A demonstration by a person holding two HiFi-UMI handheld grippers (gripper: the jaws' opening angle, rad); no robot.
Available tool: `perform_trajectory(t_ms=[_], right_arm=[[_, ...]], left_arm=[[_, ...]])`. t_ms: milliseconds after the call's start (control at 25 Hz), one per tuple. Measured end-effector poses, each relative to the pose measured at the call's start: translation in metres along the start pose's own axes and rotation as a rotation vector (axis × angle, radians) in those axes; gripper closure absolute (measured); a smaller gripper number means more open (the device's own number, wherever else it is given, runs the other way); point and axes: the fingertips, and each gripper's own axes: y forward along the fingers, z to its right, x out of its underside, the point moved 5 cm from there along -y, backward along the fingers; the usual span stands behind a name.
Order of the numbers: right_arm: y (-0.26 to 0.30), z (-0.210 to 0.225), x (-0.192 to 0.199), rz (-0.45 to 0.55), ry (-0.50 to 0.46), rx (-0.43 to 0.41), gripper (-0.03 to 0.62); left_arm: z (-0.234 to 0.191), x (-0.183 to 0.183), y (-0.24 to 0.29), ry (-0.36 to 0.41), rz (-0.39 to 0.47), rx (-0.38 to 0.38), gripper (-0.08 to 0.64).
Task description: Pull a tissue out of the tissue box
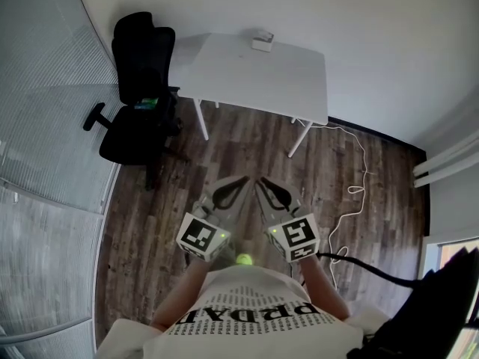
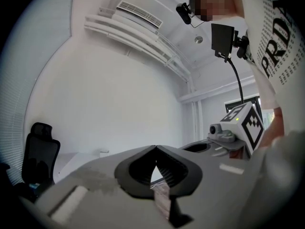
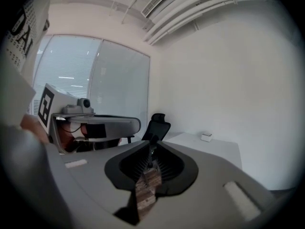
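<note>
1. Standing on the dark wood-plank floor (image 1: 247, 148), a person in a white printed shirt (image 1: 254, 316) holds both grippers out in front, at the lower centre of the head view.
2. The left gripper (image 1: 243, 179) has its grey fingers (image 2: 102, 173) closed tip to tip, with nothing between them.
3. The right gripper (image 1: 260, 182) is the same: its own view shows the two tips meeting and nothing held.
4. The two grippers sit side by side and angle inward, so their tips come near each other.
5. The small white tissue box (image 1: 263, 42) rests at the far edge of the white rectangular table (image 1: 224, 73), at the top centre of the head view and well apart from both grippers.
6. In the right gripper view the box appears small, right of centre, on the same table.
7. A black office chair (image 1: 138, 88) stands just left of the table, in the upper left.
8. A thin white cable (image 1: 352, 189) trails across the floor on the right.
</note>
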Motion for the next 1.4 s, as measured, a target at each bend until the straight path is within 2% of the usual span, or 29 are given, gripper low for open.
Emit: perform_trajectory(t_ms=[520,640,760,880,1040,1400], right_arm=[[0.064,0.036,-0.035,0.02,0.008,0.042,0.545],[0.079,0.043,-0.038,0.016,0.01,0.055,0.545],[0.097,0.047,-0.043,0.017,0.012,0.063,0.545],[0.115,0.05,-0.049,0.019,0.019,0.077,0.545],[0.136,0.058,-0.052,0.014,0.025,0.104,0.545],[0.166,0.073,-0.056,0.022,0.022,0.168,0.545]], left_arm=[[-0.07,-0.015,0.044,0.034,-0.009,0.07,0.568],[-0.085,-0.021,0.052,0.002,0.0,0.076,0.568],[-0.104,-0.02,0.056,0.015,-0.006,0.1,0.568],[-0.122,-0.024,0.061,-0.011,0.002,0.102,0.568],[-0.146,-0.018,0.067,0.034,-0.015,0.136,0.568],[-0.187,-0.012,0.073,0.035,-0.009,0.149,0.568]])
